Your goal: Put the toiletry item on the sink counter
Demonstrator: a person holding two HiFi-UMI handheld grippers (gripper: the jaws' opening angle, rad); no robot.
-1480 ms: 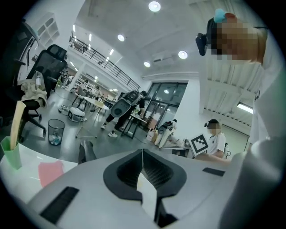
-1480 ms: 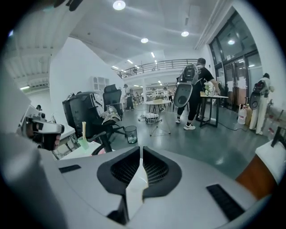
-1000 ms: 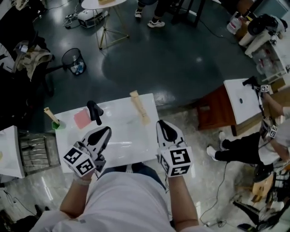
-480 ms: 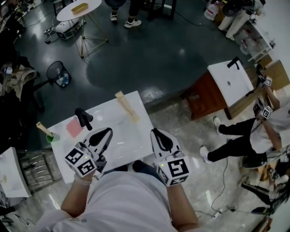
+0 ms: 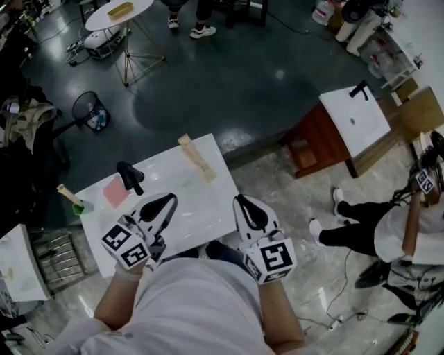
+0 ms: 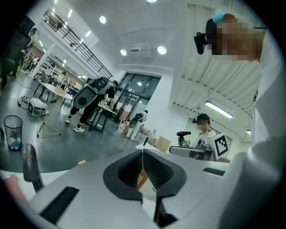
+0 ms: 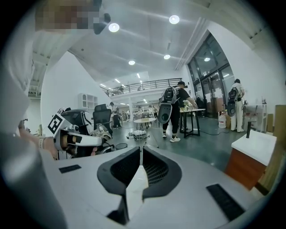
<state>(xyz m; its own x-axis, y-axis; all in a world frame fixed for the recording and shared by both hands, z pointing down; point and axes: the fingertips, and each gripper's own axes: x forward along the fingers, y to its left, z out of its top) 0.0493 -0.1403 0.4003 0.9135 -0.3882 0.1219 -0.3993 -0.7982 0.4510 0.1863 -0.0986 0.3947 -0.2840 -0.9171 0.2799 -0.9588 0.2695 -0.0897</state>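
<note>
A white sink counter [image 5: 208,201] stands in front of me with a black faucet [image 5: 129,176] at its back left. On it lie a pink flat item [image 5: 114,192] beside the faucet and a long pale wooden item [image 5: 196,158] at the back right corner. A green cup [image 5: 78,206] with a wooden stick sits at the left edge. My left gripper [image 5: 166,200] hovers over the counter's front, shut and empty [image 6: 143,151]. My right gripper [image 5: 243,202] hangs at the front right corner, also shut with nothing in it [image 7: 140,150].
A second white sink top on a wooden cabinet [image 5: 354,119] stands to the right. A person [image 5: 406,229] with marker cubes sits further right. A wire bin [image 5: 91,111] and a round tripod table [image 5: 121,12] stand on the dark floor behind. A metal rack [image 5: 52,253] is at the left.
The head view has swung, so the counter sits further left in the picture than a second ago. Both grippers stay shut near the counter's front edge. The person at right has shifted.
</note>
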